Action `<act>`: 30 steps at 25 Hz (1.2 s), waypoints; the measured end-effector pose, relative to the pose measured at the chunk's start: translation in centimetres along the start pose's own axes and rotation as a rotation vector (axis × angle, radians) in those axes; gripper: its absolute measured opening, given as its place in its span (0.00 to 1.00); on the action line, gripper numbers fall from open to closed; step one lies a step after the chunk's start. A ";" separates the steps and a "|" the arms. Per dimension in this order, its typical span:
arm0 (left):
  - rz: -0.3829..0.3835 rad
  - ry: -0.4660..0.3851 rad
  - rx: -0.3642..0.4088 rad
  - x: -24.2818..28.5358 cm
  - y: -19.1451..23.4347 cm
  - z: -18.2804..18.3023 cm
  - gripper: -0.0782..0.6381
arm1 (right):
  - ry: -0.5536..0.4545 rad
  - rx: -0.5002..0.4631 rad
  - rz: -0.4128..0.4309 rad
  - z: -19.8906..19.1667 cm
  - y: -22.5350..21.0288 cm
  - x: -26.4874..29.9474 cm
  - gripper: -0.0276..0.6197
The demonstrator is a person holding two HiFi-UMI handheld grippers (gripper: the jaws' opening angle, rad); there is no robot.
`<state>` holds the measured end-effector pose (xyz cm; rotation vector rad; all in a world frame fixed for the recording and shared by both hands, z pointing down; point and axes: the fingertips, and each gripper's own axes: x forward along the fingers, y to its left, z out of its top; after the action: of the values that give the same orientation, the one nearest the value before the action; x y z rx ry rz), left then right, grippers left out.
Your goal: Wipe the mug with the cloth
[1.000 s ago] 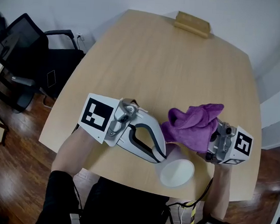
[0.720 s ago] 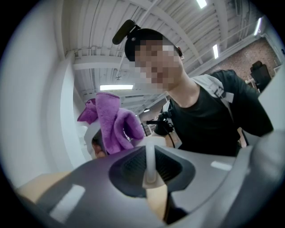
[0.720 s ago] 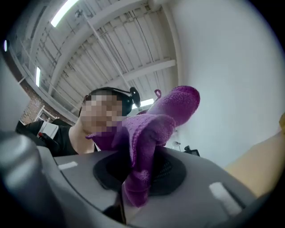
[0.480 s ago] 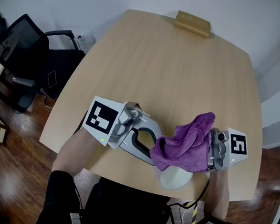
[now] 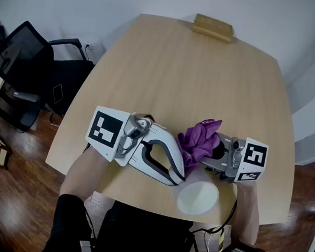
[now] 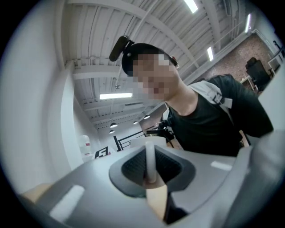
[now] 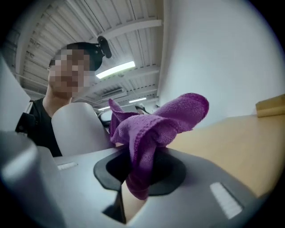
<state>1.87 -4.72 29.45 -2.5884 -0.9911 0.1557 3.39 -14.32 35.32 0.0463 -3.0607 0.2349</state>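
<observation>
Mug (image 5: 198,197) hangs at the near edge of the worktop (image 5: 177,70), carried by the left gripper (image 5: 182,175), with its white mouth turned up towards the head camera. In the left gripper view the fingers (image 6: 133,167) stand narrow and pinch a thin white upright strip. I judge this to be the mug's wall or handle, but cannot tell which. The rounded white body shows just behind it.

The right gripper (image 5: 213,155) points across from the right. Its fingers (image 7: 173,169) are closed on a fold of the purple cloth (image 5: 199,142), and the rest of the cloth bunches out ahead of them.

What matters for the wipe is how cloth and mug lie. In the head view the bunch sits just on the far side of the mug, close against its outer wall. In the right gripper view the mug stands just left of the cloth. Whether they already touch I cannot tell.

The mug's axis runs roughly towards the head camera, so the side wall faces the cloth and the mouth stays clear of it. The right gripper is the one placed to rub. I judge its stroke should go along or around that wall while the left gripper steadies the mug. The pinch looks thin, so hard pressure could twist the mug.
</observation>
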 end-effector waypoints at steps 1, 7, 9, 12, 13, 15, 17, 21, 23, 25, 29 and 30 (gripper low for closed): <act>0.000 0.003 -0.001 0.0 0.0 -0.1 0.20 | -0.022 -0.008 -0.022 0.6 -0.2 -0.5 0.16; -0.008 0.038 0.003 0.0 -0.1 -0.8 0.20 | -0.449 -0.038 0.127 10.1 3.8 -5.5 0.16; -0.016 0.049 -0.002 0.0 -0.2 -1.0 0.20 | -0.477 -0.016 0.214 10.8 5.3 -5.0 0.16; -0.024 0.063 -0.005 0.2 -0.4 -1.1 0.20 | -0.373 0.029 0.283 8.8 5.9 -2.1 0.16; -0.024 0.070 -0.004 0.2 -0.4 -1.1 0.20 | -0.340 0.053 0.298 8.1 6.0 -1.2 0.16; -0.026 0.078 0.000 0.1 -0.4 -1.1 0.20 | -0.315 0.095 0.306 7.3 5.6 -0.3 0.16; -0.024 0.075 0.001 0.1 -0.4 -1.0 0.20 | -0.307 0.093 0.279 6.3 4.6 -0.5 0.16; -0.010 0.020 0.002 0.5 -0.4 -0.3 0.20 | -0.228 0.105 0.205 3.5 2.9 -0.7 0.16; 0.012 -0.034 0.006 0.2 0.0 0.7 0.21 | -0.175 0.120 0.167 2.2 2.1 -0.4 0.16; 0.072 -0.096 0.011 -0.3 0.8 1.4 0.21 | -0.116 0.118 0.117 0.7 1.3 -0.5 0.16; 0.191 -0.204 0.003 -2.4 2.6 2.5 0.20 | -0.156 0.121 -0.034 1.3 -0.9 -2.3 0.16; 0.202 -0.210 0.003 -2.9 2.8 2.7 0.20 | -0.205 0.108 -0.071 2.5 -1.4 -3.1 0.16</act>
<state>0.86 -7.82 25.84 -2.7076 -0.7922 0.4901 6.39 -16.06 32.80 0.1973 -3.2381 0.4161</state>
